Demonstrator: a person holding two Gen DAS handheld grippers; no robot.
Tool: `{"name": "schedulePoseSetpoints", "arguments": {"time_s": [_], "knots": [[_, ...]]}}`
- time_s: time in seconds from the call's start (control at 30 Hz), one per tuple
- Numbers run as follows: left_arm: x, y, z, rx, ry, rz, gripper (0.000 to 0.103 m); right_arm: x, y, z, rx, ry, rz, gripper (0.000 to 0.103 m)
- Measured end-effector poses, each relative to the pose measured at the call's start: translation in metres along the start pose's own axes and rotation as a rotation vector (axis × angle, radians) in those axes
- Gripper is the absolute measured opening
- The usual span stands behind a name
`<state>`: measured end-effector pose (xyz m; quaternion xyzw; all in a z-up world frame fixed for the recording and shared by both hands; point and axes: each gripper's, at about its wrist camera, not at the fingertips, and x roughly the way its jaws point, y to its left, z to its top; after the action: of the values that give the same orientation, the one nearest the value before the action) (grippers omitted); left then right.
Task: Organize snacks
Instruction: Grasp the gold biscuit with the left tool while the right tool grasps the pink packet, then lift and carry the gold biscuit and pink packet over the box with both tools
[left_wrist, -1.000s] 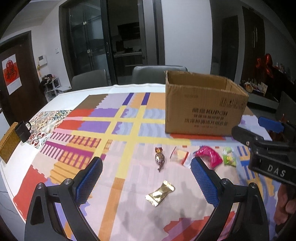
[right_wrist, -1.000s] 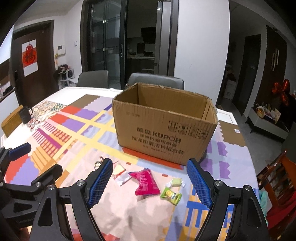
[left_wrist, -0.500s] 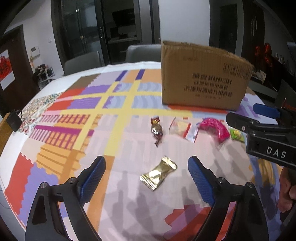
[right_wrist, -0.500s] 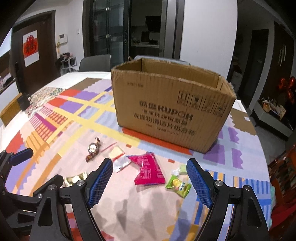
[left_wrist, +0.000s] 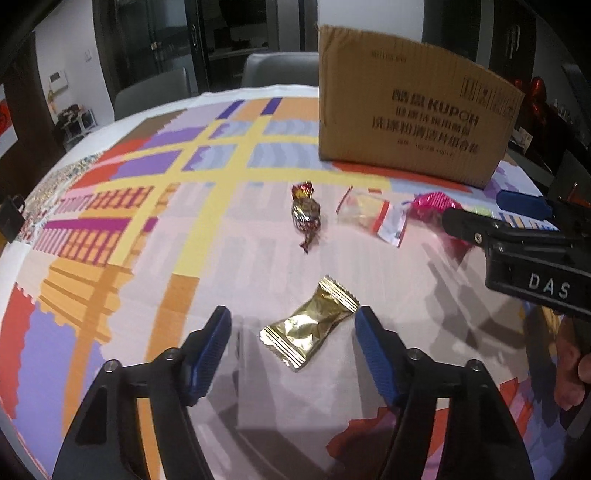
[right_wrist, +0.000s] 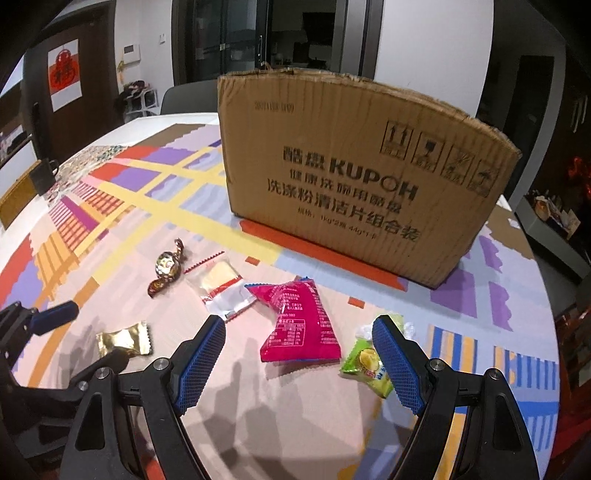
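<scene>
Left hand-held gripper (left_wrist: 293, 334) low, spread around gold candy (left_wrist: 309, 328).

My table (right_wrist: 110, 206), patchwork cloth.
I see a cardboard box (right_wrist: 351, 184) and five wrapped snacks lying on it.
</scene>
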<state>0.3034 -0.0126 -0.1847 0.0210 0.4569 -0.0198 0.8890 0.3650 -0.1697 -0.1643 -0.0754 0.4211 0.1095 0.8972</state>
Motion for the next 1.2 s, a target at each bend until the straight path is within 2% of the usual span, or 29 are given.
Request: {"name": "schedulePoseSetpoints", "arguments": {"time_s": [0.2,0.27,0.33,0.37,0.4,0.43,0.53,0.8,0.83,0.87,1.2], "knots": [[0.007,-0.001,-0.002,-0.011,0.011,-0.017,0.055,0.019,0.001,0.002,-0.009,0.034,0.013,0.083],[0.007,-0.002,-0.001,-0.013,0.008,-0.023,0.047,0.026,0.0,0.002,-0.001,0.051,0.02,0.083],[0.007,-0.001,0.0,-0.021,0.007,-0.033,0.033,0.033,-0.001,0.001,0.007,0.066,0.026,0.082],[0.007,0.0,0.0,-0.023,0.007,-0.034,0.032,0.036,-0.001,0.001,0.015,0.076,0.028,0.082],[0.007,0.0,0.0,-0.024,0.007,-0.035,0.03,0.039,-0.002,0.0,0.024,0.084,0.034,0.08],[0.006,0.001,0.001,-0.026,0.007,-0.035,0.026,0.041,-0.002,0.0,0.033,0.092,0.043,0.073],[0.006,0.003,0.001,-0.035,0.008,-0.041,0.023,0.047,-0.002,-0.002,0.047,0.109,0.048,0.055],[0.005,0.007,0.001,-0.048,0.01,-0.045,0.021,0.043,0.002,-0.004,0.048,0.103,0.044,0.05],[0.004,0.007,0.001,-0.051,0.008,-0.042,0.021,0.042,0.003,-0.004,0.05,0.1,0.042,0.04],[0.003,0.008,0.001,-0.053,0.006,-0.041,0.021,0.041,0.003,-0.004,0.051,0.099,0.042,0.036],[-0.008,0.01,0.005,-0.058,-0.021,-0.042,0.021,0.026,0.0,-0.002,0.062,0.076,0.044,0.032]]}}
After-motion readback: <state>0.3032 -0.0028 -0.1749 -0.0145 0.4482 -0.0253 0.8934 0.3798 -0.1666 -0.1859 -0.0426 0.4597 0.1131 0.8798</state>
